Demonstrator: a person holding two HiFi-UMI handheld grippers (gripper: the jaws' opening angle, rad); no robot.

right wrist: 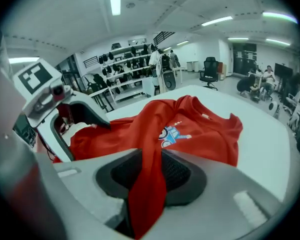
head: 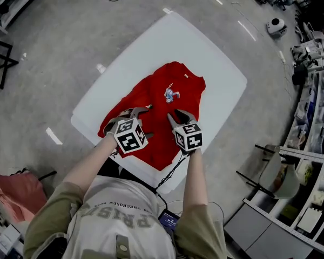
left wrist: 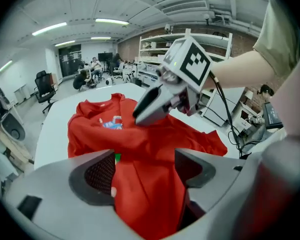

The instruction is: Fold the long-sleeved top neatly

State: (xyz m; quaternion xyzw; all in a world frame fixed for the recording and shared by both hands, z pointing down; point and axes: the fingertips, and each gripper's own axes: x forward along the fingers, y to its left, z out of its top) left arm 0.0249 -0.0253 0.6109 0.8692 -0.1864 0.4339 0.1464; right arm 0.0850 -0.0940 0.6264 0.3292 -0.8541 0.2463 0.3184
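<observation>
You're in an open lab-type workshop: metal storage racks (left wrist: 155, 49) loaded with gear, rolling office chairs (left wrist: 43, 86), ceiling strip lights (left wrist: 112, 21). People (left wrist: 90, 76) sit at workstations in the back. The floor (head: 48, 53) is bare concrete.

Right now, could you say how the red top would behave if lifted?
Probably floppy: the red top drapes in a ridge from the right gripper. Likely light, since one thin pinch tents it. Could slump once released.

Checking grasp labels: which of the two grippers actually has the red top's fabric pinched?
The right gripper: its jaws are closed on a fold of the red top. The left gripper has its jaws wide apart over the cloth, pinching nothing.
</observation>
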